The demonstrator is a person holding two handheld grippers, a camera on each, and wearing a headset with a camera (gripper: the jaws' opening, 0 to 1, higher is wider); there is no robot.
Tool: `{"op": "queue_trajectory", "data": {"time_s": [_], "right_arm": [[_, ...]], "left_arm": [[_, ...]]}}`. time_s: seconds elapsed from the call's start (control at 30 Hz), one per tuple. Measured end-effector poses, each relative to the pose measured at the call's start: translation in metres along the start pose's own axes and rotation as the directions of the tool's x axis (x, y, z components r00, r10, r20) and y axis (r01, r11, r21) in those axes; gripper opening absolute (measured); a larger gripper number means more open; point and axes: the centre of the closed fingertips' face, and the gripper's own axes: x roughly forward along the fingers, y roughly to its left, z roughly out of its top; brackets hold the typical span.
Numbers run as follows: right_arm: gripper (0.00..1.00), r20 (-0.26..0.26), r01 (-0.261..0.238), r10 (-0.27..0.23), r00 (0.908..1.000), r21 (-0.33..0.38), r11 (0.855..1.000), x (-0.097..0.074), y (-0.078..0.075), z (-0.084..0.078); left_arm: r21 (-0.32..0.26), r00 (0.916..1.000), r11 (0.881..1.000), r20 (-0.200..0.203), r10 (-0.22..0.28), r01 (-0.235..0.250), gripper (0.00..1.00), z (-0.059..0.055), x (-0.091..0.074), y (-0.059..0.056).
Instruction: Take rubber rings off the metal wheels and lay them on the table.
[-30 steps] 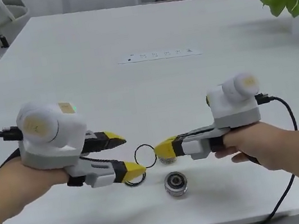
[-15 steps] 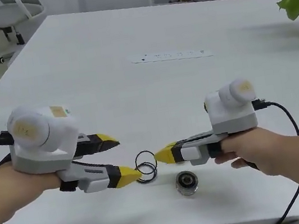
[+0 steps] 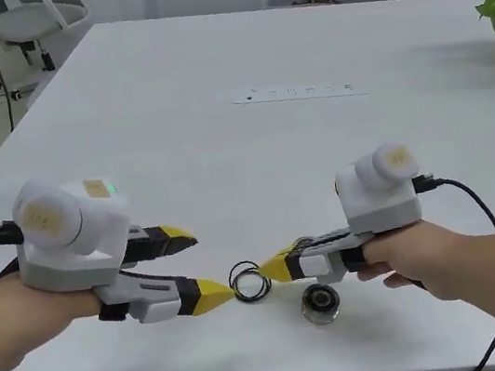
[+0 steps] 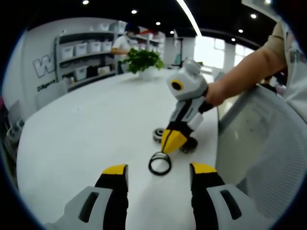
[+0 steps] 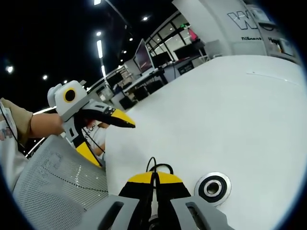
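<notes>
I have the right gripper (image 5: 153, 178) pinched tight on a ring (image 3: 249, 281). In its own view a black strand runs between the tips and the loop arcs out just past them. In the head view the ring is down at the table (image 3: 222, 142), close to the near edge and about midway along it. It reads as two overlapping loops, so I judge that a second ring lies against the one I hold, though I cannot tell them apart. I grip it by the rim with the tips low so that it settles flat instead of rolling when released.

The left gripper (image 3: 197, 267) is spread wide with nothing in it. It points at the ring from the opposite side, with its tips just short of it. There it works as a guard, ready to pin the ring if the rubber clings to the right tips.

A wheel (image 3: 321, 303) sits just beside the right gripper, nearer the edge, and the left gripper view shows another behind the tips. I cannot tell whether either carries rubber. My next move, as I judge it, is to open the right jaws gently and then go for a wheel.
</notes>
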Motion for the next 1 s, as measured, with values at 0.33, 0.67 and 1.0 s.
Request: {"op": "queue_trajectory", "data": {"time_s": [0.33, 0.67, 1.0], "right_arm": [[0.00, -0.007, 0.026, -0.026, 0.9996, 0.001, 1.000, 0.000, -0.005, -0.003], [0.06, -0.028, 0.047, -0.048, 0.9985, -0.034, 0.998, -0.001, -0.007, -0.007], [0.16, 0.007, 0.038, -0.038, 0.9992, -0.050, 0.998, -0.011, 0.002, 0.007]], "left_arm": [[-0.008, 1.0000, 1.000, -0.008, -0.001, 0.000, 0.52, -0.003, 0.001, 0.000], [-0.013, 0.9999, 1.000, -0.010, -0.003, 0.003, 0.52, -0.004, 0.003, -0.001], [-0.012, 1.0000, 1.000, 0.000, -0.001, 0.001, 0.52, 0.002, -0.001, -0.002]]}}
